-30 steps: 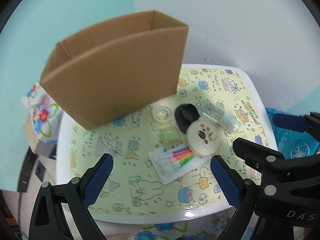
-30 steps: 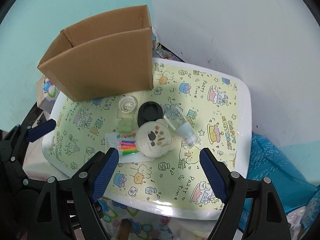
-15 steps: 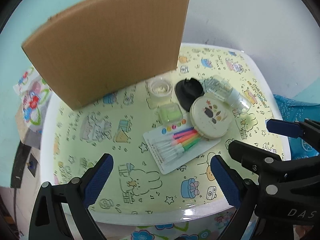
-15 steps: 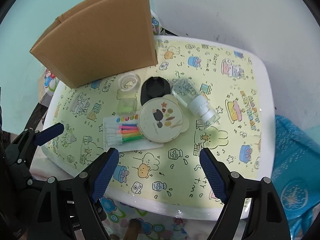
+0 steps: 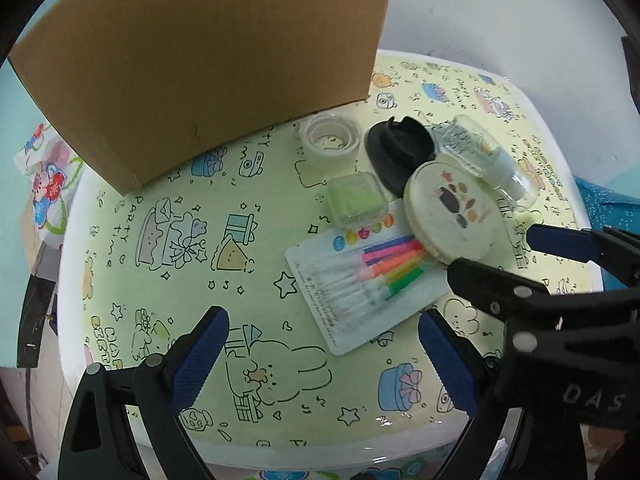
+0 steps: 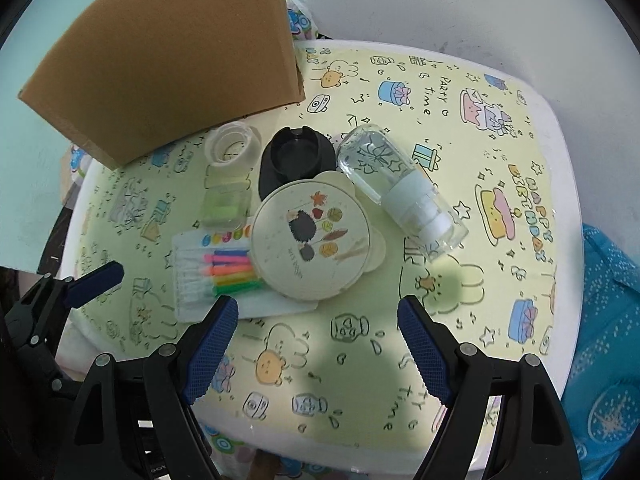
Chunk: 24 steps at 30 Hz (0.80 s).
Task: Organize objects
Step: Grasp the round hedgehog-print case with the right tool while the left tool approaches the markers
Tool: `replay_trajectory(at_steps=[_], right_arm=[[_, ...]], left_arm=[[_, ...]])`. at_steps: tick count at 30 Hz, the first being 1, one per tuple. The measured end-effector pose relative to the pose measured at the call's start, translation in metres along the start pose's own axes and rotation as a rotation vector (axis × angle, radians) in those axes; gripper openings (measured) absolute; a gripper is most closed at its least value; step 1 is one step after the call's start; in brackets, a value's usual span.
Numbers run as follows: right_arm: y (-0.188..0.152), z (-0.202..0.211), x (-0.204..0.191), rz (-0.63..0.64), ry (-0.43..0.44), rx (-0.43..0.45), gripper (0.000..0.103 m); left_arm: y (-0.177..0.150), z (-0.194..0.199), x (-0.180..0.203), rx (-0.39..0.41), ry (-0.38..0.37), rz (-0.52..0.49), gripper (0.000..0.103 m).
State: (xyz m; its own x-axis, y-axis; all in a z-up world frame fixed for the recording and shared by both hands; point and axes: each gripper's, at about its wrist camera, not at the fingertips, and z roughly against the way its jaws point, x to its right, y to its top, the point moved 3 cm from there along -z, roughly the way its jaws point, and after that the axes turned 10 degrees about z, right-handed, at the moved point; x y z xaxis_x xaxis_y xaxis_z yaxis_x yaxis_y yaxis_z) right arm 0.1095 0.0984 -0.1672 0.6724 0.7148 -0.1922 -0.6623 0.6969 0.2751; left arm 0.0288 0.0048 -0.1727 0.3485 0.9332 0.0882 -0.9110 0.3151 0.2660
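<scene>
- The left gripper (image 5: 324, 344) hovers over the near part of the table (image 5: 120, 240), its blue-padded fingers (image 5: 200, 354) spread wide with nothing between them.
- The right gripper (image 6: 318, 330) also hangs over the near edge, its fingers (image 6: 212, 350) wide apart and empty; in the left view it shows at the right side, just beside the round tin.
- The table carries a pale yellow cloth printed with cakes, rabbits and gift boxes.
- A cardboard box (image 6: 168, 64) stands upright at the far left corner of the table, its plain side facing both cameras; its inside is not visible.
- A small clear round jar (image 6: 232, 148) sits just in front of the box.
- A black round lid (image 6: 296, 156) lies beside the jar, to its right.
- A clear bottle with a white cap (image 6: 396, 188) lies on its side to the right of the black lid, cap end toward the cameras.
- A round cream tin (image 6: 310, 240) with a hedgehog picture rests partly on the black lid's near edge and overlaps the pack of markers.
- A small clear case with green contents (image 6: 226, 204) sits between the jar and the marker pack.
- The pack of coloured markers (image 6: 218, 276) lies flat on the cloth, nearest the grippers, close to the right gripper's left finger.
- A blue patterned bag (image 6: 608, 300) shows beyond the table's right edge.
</scene>
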Motion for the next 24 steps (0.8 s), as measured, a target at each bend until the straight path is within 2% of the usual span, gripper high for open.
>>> replay_trajectory(at_steps=[11,24], right_arm=[[0.019,-0.021,0.007,-0.063,0.019,-0.006,0.084],[0.040,-0.029,0.008,-0.090,-0.008,-0.014,0.085]], left_arm=[[0.006,-0.014,-0.008,-0.020,0.009,0.002,0.097],[0.012,-0.013,-0.008,-0.008,0.003,-0.029,0.097]])
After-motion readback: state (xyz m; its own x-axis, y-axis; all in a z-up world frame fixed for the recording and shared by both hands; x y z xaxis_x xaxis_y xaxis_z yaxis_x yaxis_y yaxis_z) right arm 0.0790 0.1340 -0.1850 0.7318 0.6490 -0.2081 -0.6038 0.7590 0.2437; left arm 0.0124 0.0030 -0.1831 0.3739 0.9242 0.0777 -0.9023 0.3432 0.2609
